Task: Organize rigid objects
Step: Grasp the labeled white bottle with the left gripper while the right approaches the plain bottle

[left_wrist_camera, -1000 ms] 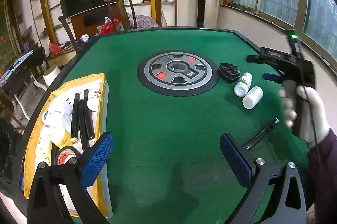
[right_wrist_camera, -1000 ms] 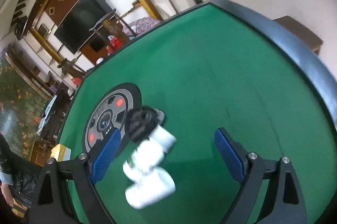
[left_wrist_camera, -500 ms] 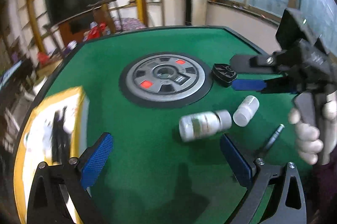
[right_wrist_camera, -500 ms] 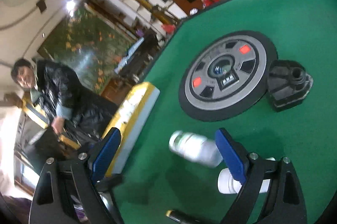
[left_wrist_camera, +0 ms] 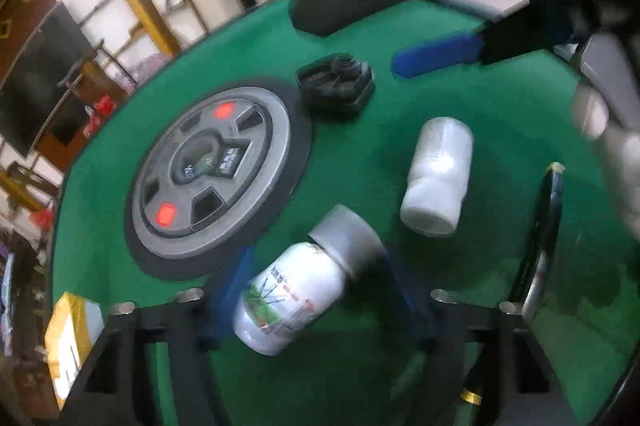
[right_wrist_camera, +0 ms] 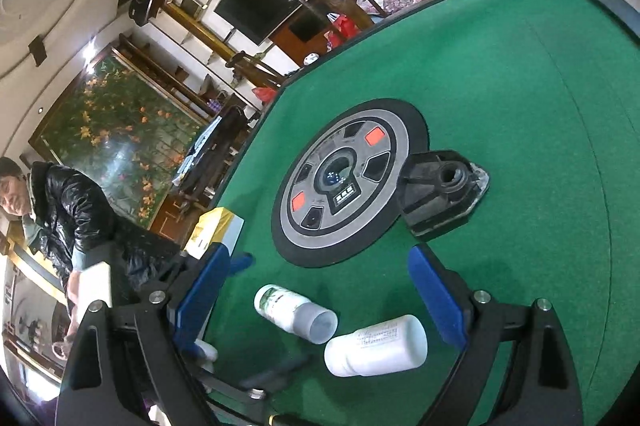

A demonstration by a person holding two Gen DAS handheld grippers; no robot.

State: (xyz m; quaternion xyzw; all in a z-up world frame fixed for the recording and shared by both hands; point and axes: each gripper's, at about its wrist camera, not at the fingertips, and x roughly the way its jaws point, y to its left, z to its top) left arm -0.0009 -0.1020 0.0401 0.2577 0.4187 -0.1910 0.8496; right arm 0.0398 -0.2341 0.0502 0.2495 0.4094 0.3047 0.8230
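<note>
A white pill bottle with a green label (left_wrist_camera: 298, 290) lies on the green felt table (left_wrist_camera: 400, 97) between my left gripper's (left_wrist_camera: 316, 278) blue pads, which are close around it; contact is blurred. It also shows in the right wrist view (right_wrist_camera: 294, 312). A plain white bottle (left_wrist_camera: 438, 175) lies just beyond it, also in the right wrist view (right_wrist_camera: 376, 346), low between the pads of my open right gripper (right_wrist_camera: 320, 290). A black pen (left_wrist_camera: 542, 238) lies to the right. The yellow box (left_wrist_camera: 70, 342) is at the far left.
A black square plastic part (left_wrist_camera: 336, 87) sits by the round grey centre console (left_wrist_camera: 212, 171). The right gripper's blue finger (left_wrist_camera: 438, 53) and the gloved hand (left_wrist_camera: 616, 161) hover at the upper right. A person in a black jacket (right_wrist_camera: 56, 209) stands beyond the table.
My left gripper swung right from the yellow box, came down over the labelled bottle and narrowed around it. The labelled bottle rolled away from the plain one. The right gripper turned toward the table centre.
</note>
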